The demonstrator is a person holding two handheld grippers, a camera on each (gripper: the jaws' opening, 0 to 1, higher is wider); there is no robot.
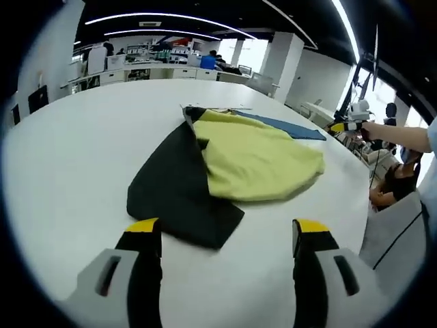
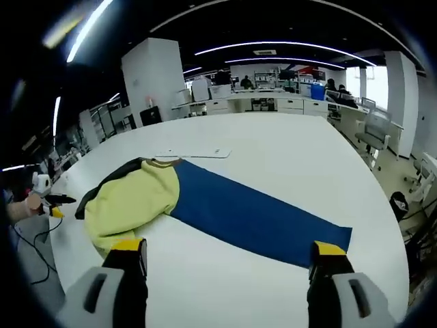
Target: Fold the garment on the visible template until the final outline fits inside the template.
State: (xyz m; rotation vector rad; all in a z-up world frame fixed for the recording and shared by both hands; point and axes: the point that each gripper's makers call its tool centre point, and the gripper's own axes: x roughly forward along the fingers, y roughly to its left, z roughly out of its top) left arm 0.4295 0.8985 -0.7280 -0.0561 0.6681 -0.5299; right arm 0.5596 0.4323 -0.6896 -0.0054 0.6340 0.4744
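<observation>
A black and yellow garment lies crumpled on the white table, its yellow part folded over the black part. One end of it rests on a long blue template, whose far strip shows beyond the garment in the left gripper view. In the right gripper view the garment covers the template's left end. My left gripper is open and empty, just short of the black edge. My right gripper is open and empty, at the template's near long edge.
A thin white sheet lies flat beyond the garment. A hand holds the right gripper at the table's edge, and the left gripper shows likewise. Desks, chairs and people stand past the table.
</observation>
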